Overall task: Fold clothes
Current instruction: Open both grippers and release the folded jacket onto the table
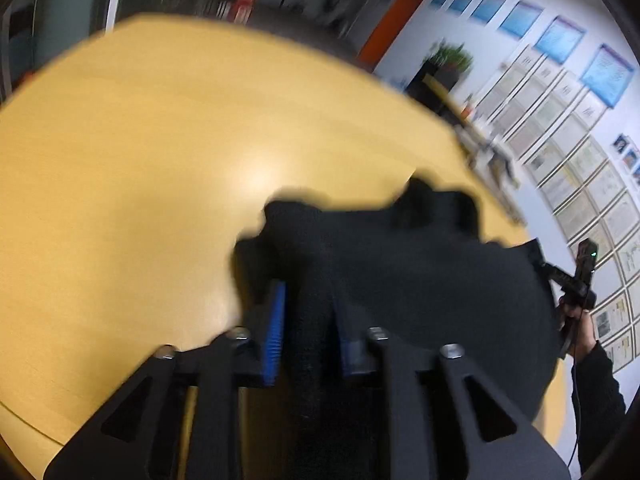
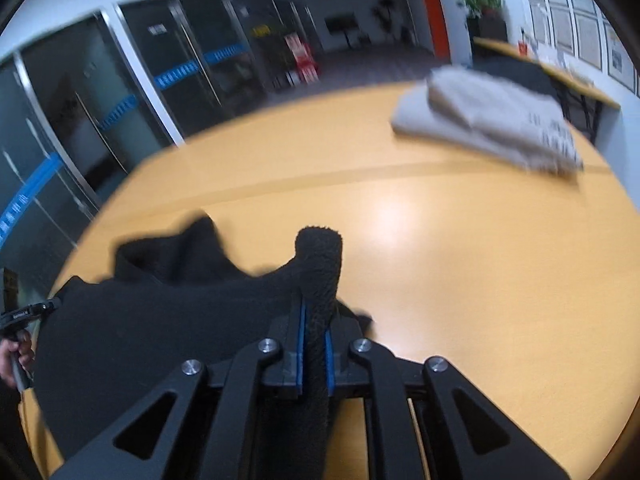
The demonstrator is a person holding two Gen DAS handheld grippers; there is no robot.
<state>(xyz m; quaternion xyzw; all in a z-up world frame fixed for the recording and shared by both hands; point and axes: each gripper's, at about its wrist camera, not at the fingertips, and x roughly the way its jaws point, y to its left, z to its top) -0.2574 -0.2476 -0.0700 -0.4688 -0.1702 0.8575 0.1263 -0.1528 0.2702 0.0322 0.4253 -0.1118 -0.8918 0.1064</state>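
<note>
A black fleece garment (image 1: 420,280) hangs stretched between my two grippers above the yellow wooden table (image 1: 140,168). My left gripper (image 1: 310,320) is shut on one edge of it, the cloth bunched between the blue pads (image 1: 276,332). My right gripper (image 2: 316,332) is shut on the other edge of the black garment (image 2: 160,320), a fold sticking up past the fingertips. The right gripper also shows at the far right of the left wrist view (image 1: 576,284), and the left gripper at the far left of the right wrist view (image 2: 28,312).
A folded grey garment pile (image 2: 488,120) lies at the far right of the table (image 2: 460,260). Glass doors (image 2: 100,100) stand beyond the table's far edge. A second table (image 2: 560,68), a potted plant (image 2: 480,0) and a wall of framed papers (image 1: 568,140) are behind.
</note>
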